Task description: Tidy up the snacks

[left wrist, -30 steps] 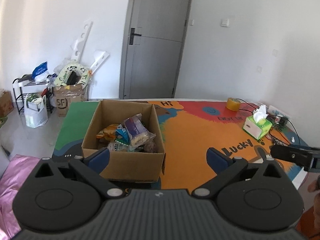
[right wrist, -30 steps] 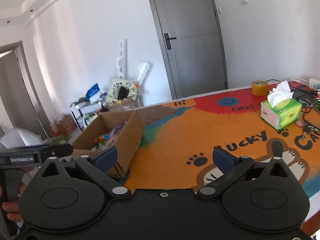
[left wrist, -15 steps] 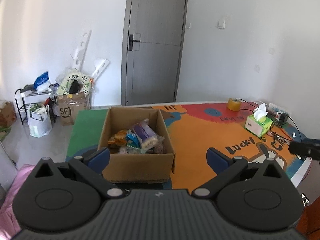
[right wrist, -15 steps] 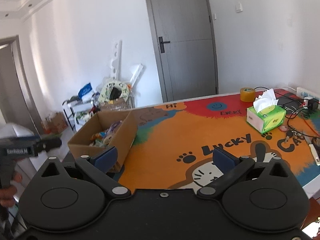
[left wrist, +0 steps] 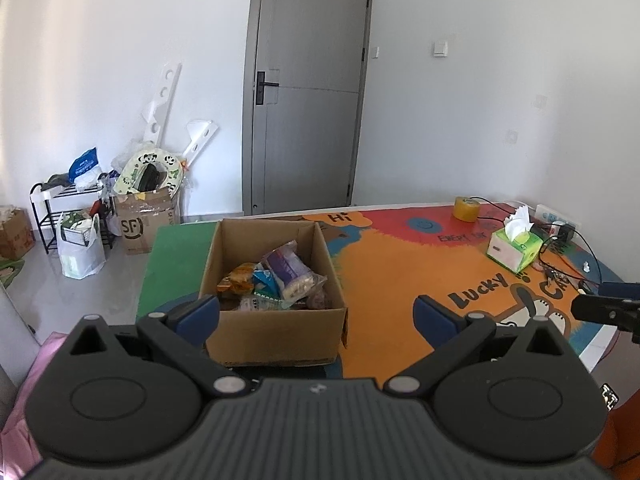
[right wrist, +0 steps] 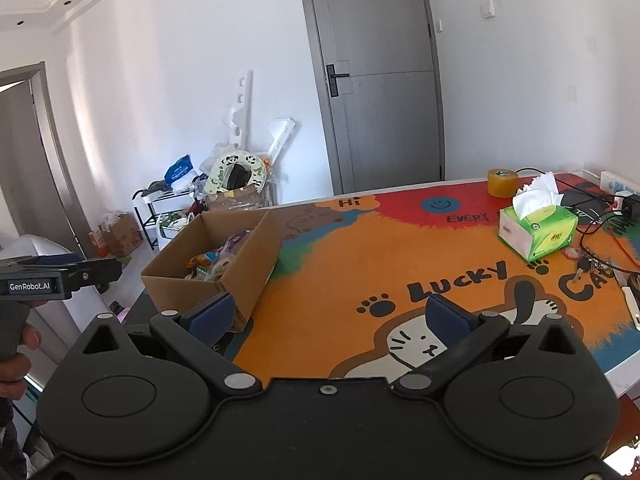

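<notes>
Now both tongs, left point(left wrist: 316, 312) & right point(right wrist: 328, 314), have pulled back w/ jaws wide & empty, leaving the cardboard box point(left wrist: 276, 320) of snacks point(left wrist: 276, 276) mid-frame, lower centre, on the surface point(right wrist: 340, 276), so packing looks done.

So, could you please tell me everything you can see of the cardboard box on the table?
The cardboard box is plain brown corrugated card, open-topped, standing upright near the colourful mat's green end. Snack packets lie loosely piled inside, orange, blue and purple among them. Neither gripper touches it.
</notes>
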`<state>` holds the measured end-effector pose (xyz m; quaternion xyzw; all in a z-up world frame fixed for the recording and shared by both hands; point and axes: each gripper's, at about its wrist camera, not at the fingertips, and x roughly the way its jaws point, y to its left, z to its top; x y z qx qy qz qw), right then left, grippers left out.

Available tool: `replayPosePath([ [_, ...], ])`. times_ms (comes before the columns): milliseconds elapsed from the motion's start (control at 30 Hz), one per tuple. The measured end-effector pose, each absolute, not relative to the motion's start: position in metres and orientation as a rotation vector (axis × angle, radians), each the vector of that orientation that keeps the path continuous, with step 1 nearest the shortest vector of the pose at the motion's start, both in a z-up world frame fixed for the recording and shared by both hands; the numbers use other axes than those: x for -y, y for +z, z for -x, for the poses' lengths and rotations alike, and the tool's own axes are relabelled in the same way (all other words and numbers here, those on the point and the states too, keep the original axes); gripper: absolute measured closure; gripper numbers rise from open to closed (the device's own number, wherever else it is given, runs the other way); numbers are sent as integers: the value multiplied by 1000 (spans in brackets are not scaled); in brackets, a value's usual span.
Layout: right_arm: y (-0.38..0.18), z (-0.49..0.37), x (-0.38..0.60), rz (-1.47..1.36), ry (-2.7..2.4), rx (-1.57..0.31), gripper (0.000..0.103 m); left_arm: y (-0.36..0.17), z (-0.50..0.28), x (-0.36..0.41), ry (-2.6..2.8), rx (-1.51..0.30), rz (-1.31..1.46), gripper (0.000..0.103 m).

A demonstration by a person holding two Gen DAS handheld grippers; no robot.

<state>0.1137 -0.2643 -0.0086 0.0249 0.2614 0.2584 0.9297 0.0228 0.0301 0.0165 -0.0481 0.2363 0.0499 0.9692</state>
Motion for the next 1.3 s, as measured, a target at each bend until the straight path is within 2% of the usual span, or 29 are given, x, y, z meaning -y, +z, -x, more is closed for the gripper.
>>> replayPosePath([
  [1300,-13,-115,259,-32,524,-557,0,8,-24,-38,129,-503,121,1],
])
